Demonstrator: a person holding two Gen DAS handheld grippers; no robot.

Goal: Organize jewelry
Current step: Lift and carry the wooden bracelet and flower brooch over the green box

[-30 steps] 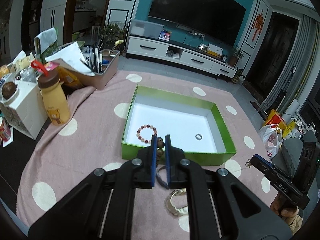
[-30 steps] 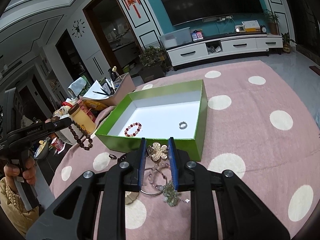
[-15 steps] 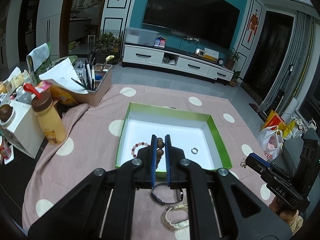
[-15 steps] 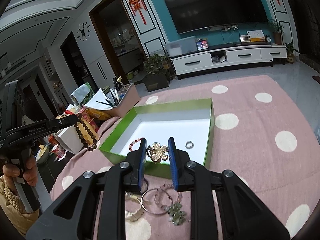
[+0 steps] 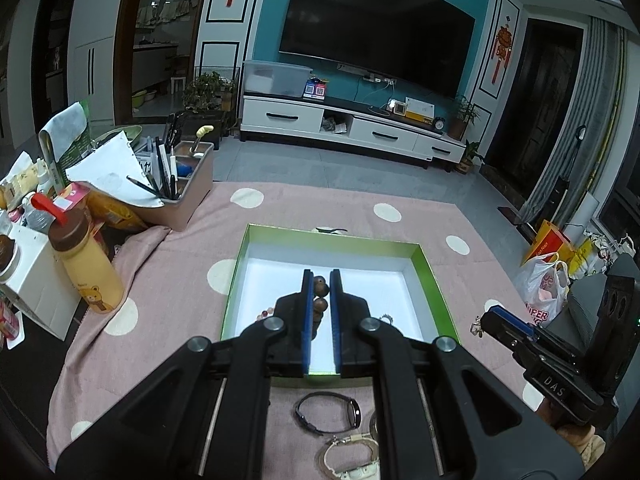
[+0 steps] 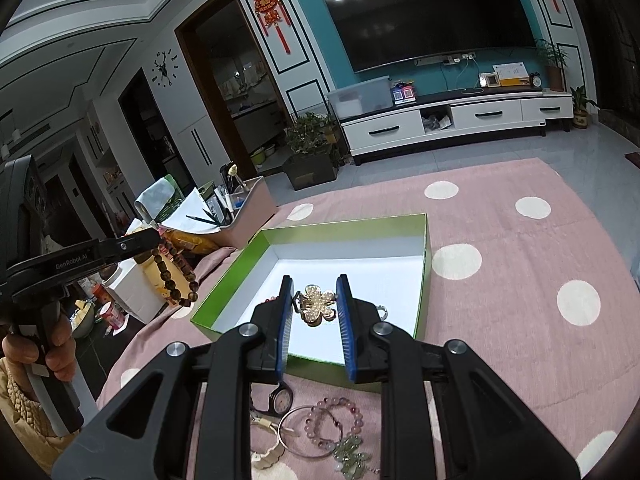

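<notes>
A green box with a white floor lies on the pink dotted cloth. My left gripper is shut on a brown wooden bead bracelet, which dangles over the box's left side in the right wrist view. My right gripper is shut on a gold flower brooch above the box's near part. Inside the box, a red bead bracelet and a silver ring peek out beside the fingers.
Near the box's front lie a black bangle, a pale watch, a small watch, a metal bangle and a pink bead bracelet. A yellow bottle, a white carton and a pen tray crowd the left.
Both grippers have lifted and moved forward from the loose jewelry to above the box's near edge, each still gripping its piece.
</notes>
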